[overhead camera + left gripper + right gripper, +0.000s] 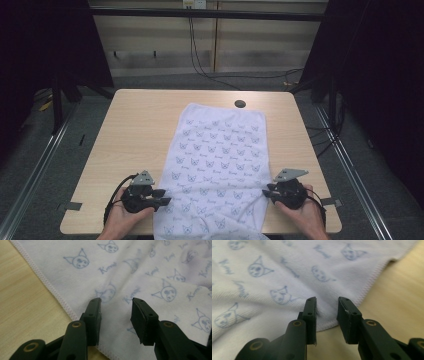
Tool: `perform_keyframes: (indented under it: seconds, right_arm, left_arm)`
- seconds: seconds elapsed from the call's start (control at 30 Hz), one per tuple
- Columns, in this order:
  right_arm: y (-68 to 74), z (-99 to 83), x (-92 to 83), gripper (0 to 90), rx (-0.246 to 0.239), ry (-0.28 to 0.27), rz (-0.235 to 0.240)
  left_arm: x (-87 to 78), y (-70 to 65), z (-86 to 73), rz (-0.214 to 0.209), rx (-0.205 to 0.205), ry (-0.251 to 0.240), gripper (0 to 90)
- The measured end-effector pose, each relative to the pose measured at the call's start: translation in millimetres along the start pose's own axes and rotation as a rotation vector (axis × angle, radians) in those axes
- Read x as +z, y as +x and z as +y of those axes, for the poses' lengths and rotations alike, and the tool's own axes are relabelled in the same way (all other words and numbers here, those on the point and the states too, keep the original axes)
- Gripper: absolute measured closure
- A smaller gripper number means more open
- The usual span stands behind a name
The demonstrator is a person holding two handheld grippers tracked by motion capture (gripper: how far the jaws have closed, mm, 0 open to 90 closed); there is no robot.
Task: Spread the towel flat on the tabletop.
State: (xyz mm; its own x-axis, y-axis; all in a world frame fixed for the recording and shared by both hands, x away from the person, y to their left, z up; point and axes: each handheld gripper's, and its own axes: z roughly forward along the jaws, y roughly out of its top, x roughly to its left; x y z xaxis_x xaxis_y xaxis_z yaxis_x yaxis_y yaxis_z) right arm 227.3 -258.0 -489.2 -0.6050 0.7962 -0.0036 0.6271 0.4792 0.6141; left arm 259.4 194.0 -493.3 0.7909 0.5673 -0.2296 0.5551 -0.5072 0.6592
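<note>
A white towel (220, 160) printed with pale blue cat faces lies lengthwise on the wooden table (140, 125), and its near end hangs over the front edge. My left gripper (165, 197) sits at the towel's left hem near the front. In the left gripper view, that gripper (116, 307) has its jaws apart over the towel (140, 272) just inside the stitched edge. My right gripper (266, 192) sits at the right hem. In the right gripper view, its jaws (327, 306) stand apart, straddling the hem of the towel (287, 272), with bare wood (397, 297) beside it.
A round cable hole (240, 104) lies in the table top just beyond the towel's far end. Bare wood (115, 165) flanks the towel on both sides. Black cables (215, 75) trail on the floor behind the table, and dark curtains stand at left and right.
</note>
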Motion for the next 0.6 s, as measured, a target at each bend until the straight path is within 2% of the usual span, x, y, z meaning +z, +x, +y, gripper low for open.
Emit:
perform_keyframes:
  seconds: [0.07,0.13,0.2,0.23,0.3,0.33,0.37,0.4,0.43,0.47,0.53,0.57,0.6]
  right_arm:
    - [-8.7,1.2,1.3,64.1,0.005,-0.002,-0.051]
    - [-15.4,5.4,6.2,64.6,0.004,-0.011,-0.088]
    - [-22.8,13.8,12.5,64.6,0.009,-0.005,-0.105]
    - [-26.5,17.4,15.8,64.8,0.021,-0.004,-0.121]
    - [-34.6,23.2,23.3,65.1,0.044,-0.025,-0.127]
    - [-42.5,27.7,29.0,65.1,0.096,-0.040,-0.125]
    - [-42.5,27.7,29.0,65.1,0.096,-0.040,-0.125]
    - [-43.6,27.9,29.7,65.0,0.120,-0.044,-0.118]
    - [-43.2,26.2,27.3,61.3,0.139,-0.045,-0.111]
    - [-43.2,26.2,27.3,61.3,0.139,-0.045,-0.111]
    - [-37.0,23.9,15.2,62.3,0.159,-0.111,-0.039]
    - [-31.2,23.4,6.5,66.7,0.152,-0.140,-0.010]
    - [-26.7,23.0,2.5,71.0,0.139,-0.145,0.016]
  left_arm:
    - [2.8,0.2,2.4,0.037,-0.013,-0.014,58.9]
    - [6.9,0.9,8.1,0.054,0.016,-0.002,58.8]
    - [12.8,6.0,15.0,0.068,-0.002,-0.013,58.6]
    - [16.3,10.1,18.7,0.068,-0.021,-0.023,58.7]
    - [20.1,15.2,24.1,0.072,-0.021,-0.025,58.7]
    - [22.4,18.7,27.5,0.071,-0.025,-0.025,58.6]
    - [23.7,19.7,28.8,0.068,-0.037,-0.031,58.6]
    - [23.4,20.4,30.0,0.063,-0.033,-0.019,58.9]
    - [22.8,18.9,29.5,0.071,-0.015,-0.014,57.9]
    - [21.8,16.9,28.2,0.070,-0.004,-0.008,57.9]
    - [17.7,12.7,25.4,0.077,0.023,0.018,56.0]
    - [16.9,11.2,23.7,0.087,0.024,0.013,56.0]
    - [15.4,10.5,21.8,0.080,0.027,0.016,55.5]
